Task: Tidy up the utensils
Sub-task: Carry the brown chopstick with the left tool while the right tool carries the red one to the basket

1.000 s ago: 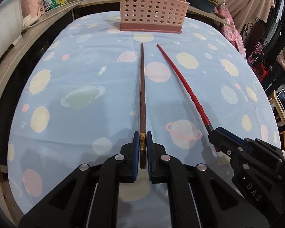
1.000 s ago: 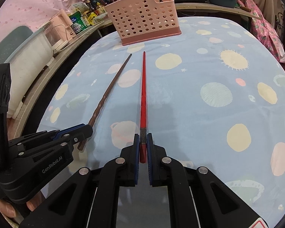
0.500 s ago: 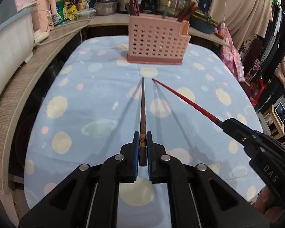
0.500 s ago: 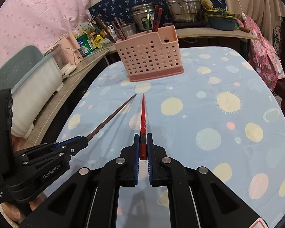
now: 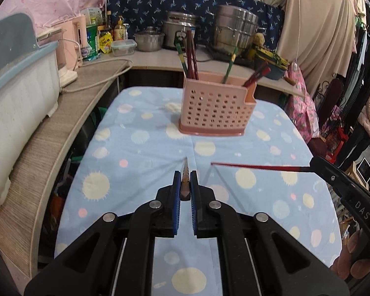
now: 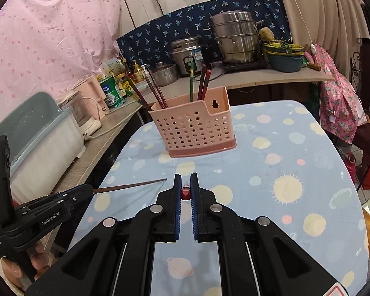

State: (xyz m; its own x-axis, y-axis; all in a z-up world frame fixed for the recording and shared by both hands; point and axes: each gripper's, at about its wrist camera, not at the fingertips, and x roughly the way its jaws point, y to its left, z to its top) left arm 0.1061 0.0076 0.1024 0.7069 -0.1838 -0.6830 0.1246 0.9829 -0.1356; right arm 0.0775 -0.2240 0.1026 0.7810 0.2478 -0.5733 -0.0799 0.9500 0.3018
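My left gripper [image 5: 185, 172] is shut on a brown chopstick [image 5: 185, 185], held in the air and pointing forward; it also shows in the right wrist view [image 6: 130, 186]. My right gripper [image 6: 185, 175] is shut on a red chopstick [image 6: 185, 192], seen end-on; it also shows in the left wrist view [image 5: 256, 167]. A pink perforated utensil basket [image 5: 215, 108] stands ahead on the blue tablecloth [image 5: 140, 153], with several chopsticks standing in it. It also shows in the right wrist view [image 6: 194, 128]. Both grippers are well short of it.
A wooden counter [image 5: 81, 91] runs along the left and back, with a white and blue appliance [image 5: 14, 86], a pink kettle [image 5: 71, 49], bottles and steel pots [image 5: 234, 34]. Hanging clothes [image 5: 352, 79] are to the right of the table.
Both grippers have lifted their chopsticks off the cloth and tilted up, so each chopstick now points forward, level with the basket. The basket has not moved.
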